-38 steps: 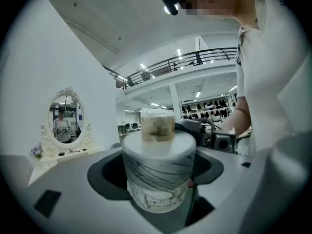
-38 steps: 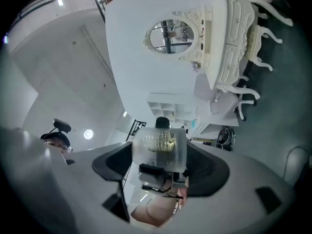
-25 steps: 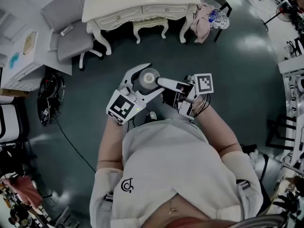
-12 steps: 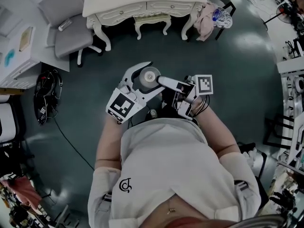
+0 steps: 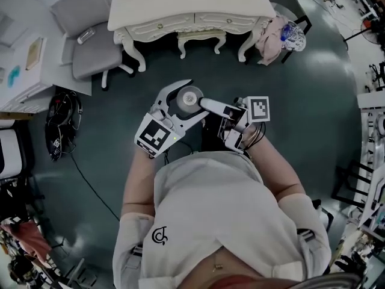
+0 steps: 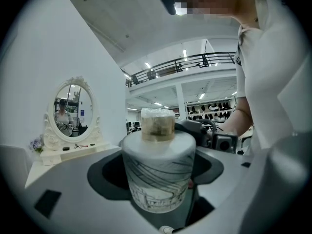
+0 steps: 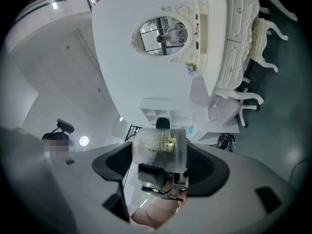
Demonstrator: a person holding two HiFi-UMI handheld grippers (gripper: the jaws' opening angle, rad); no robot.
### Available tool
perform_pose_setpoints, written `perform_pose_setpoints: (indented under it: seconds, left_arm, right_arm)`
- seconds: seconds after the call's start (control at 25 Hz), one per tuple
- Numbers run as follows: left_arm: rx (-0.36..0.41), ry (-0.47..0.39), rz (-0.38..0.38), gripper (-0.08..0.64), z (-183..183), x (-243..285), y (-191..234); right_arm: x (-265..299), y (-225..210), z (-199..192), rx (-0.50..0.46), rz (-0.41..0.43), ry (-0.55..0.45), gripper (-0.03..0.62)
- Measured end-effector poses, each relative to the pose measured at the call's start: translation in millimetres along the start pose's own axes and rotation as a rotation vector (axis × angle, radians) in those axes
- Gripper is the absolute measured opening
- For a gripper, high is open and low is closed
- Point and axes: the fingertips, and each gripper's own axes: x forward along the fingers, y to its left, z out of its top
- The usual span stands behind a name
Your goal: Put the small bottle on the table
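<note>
A small frosted white bottle [image 5: 191, 96] with a clear, gold-lined cap is held in front of the person's chest, above the dark floor. My left gripper [image 5: 187, 100] is shut on the bottle's body [image 6: 157, 177], which stands upright between its jaws. From the right, my right gripper [image 5: 206, 105] reaches the same bottle. In the right gripper view its jaws close on the cap end [image 7: 160, 141]. The white dressing table [image 5: 192, 2] stands ahead at the top of the head view, apart from the bottle.
A white stool [image 5: 201, 39] sits under the table. A grey chair [image 5: 90, 47] is to its left and a chair with draped clothes [image 5: 280, 32] to its right. A black bag and cable [image 5: 59, 122] lie on the floor at left. An oval mirror [image 6: 72, 108] stands on the table.
The dressing table looks slightly larger and has shifted right in the head view. Both grippers keep the same hold on the bottle.
</note>
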Motion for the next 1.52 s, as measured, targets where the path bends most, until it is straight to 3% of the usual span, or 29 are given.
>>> perform_pose_setpoints:
  seconds: [0.68,1.16,1.52]
  left_arm:
    - [-0.012,0.019,0.086,0.350,6.2,180.6,239.9]
    - [-0.040,0.031,0.121,0.350,-4.4,232.6,330.8]
    - [-0.048,0.030,0.083,0.350,-24.8,253.6,409.3]
  right_arm:
    - [33.1,-47.2,292.1,0.031,0.004,0.080,0.342]
    - [56.1,-76.1,389.6,0.059,0.000,0.089,0.342]
    - [92.8,-112.7,456.5,0.044,-0.031,0.064,0.344]
